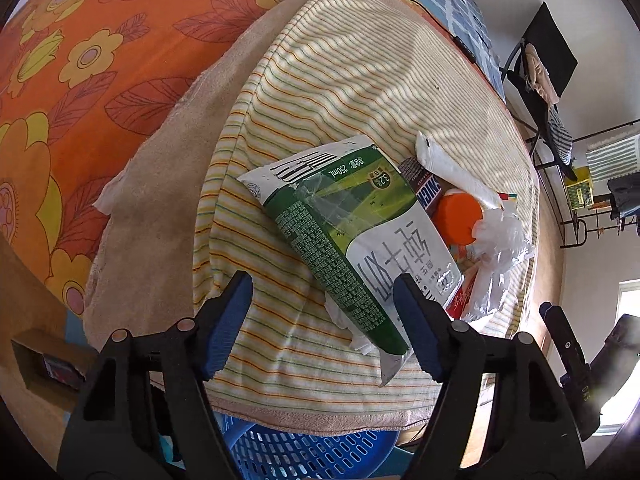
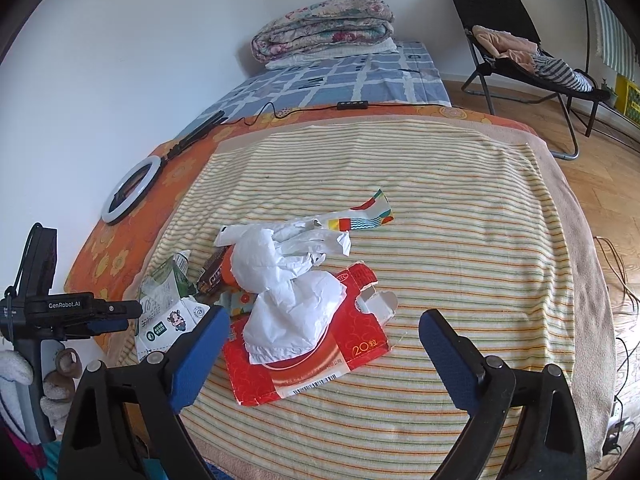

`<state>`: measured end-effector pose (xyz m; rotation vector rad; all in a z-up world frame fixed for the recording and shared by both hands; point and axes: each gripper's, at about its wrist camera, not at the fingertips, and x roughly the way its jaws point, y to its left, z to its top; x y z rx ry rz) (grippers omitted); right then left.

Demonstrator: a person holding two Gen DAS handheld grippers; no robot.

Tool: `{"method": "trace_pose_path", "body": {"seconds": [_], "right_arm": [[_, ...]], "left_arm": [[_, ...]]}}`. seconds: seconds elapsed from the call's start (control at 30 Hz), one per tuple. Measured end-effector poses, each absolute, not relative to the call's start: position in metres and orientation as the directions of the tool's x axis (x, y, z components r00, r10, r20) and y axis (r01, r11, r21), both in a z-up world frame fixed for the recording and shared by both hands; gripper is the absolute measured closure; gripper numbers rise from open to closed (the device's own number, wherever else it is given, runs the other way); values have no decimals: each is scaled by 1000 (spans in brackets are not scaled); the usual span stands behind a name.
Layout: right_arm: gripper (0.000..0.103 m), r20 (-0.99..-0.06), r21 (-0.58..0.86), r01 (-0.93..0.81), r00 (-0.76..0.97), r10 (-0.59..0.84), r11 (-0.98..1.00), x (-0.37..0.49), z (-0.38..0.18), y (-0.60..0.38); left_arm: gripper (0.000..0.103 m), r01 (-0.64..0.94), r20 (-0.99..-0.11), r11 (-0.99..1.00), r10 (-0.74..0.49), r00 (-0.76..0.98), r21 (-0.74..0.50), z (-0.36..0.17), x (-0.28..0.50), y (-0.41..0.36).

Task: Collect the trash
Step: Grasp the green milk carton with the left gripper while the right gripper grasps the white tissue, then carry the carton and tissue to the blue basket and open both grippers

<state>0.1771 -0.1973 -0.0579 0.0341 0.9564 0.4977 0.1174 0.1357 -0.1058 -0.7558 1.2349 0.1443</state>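
A heap of trash lies on a striped towel [image 1: 352,80] on the bed. In the left wrist view a flattened green and white milk carton [image 1: 352,232] lies between the fingers of my open left gripper [image 1: 324,324], with an orange cap [image 1: 458,216], a Snickers wrapper [image 1: 424,188] and crumpled white plastic [image 1: 496,236] beyond it. In the right wrist view a flattened red box [image 2: 304,352] under crumpled white tissue [image 2: 288,280] lies just ahead of my open right gripper [image 2: 320,356]. A colourful wrapper [image 2: 368,212] lies further back. The left gripper [image 2: 116,316] shows at the left.
A blue plastic basket [image 1: 296,452] sits below the bed edge. An orange flowered sheet [image 1: 80,60] lies left of the towel. A ring light [image 2: 128,188], cables, a folded quilt [image 2: 324,24] and a black folding chair [image 2: 520,52] stand further back. Wooden floor lies at the right.
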Motion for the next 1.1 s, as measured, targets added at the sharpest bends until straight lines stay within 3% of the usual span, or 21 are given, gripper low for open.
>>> {"method": "trace_pose_path", "body": {"seconds": [0.17,0.33,0.53,0.77,0.83,0.9,1.1], "right_arm": [[8,-777,326,-372,418,471,869,202,-70,-184],[9,-786,378,-345,370,495,859,223,-87,-168],[12,-804,373,-320,358,476,871,239,-98,-155],[13,-810,386,-315,334,482,867,244,-106,-147],[24,-813,385,-319,327,482,866,244,-107,-146],[27,-816,382,-322,322,480,866,245,-107,-146],[58,-785,438,-317,322,530,841,242,-103,-159]], "left_arm": [[30,-489,-880,740,-313,358,-462,-110,129,134],[49,-504,-849,689,-361,386,-522,-115,138,140],[65,-480,-853,723,-305,424,-497,-100,149,136],[72,-412,-856,795,-242,457,-445,-85,167,114],[73,-399,-852,806,-230,470,-437,-82,169,108],[75,-390,-842,803,-239,483,-451,-79,170,106],[76,-358,-829,820,-229,510,-447,-71,165,100]]}}
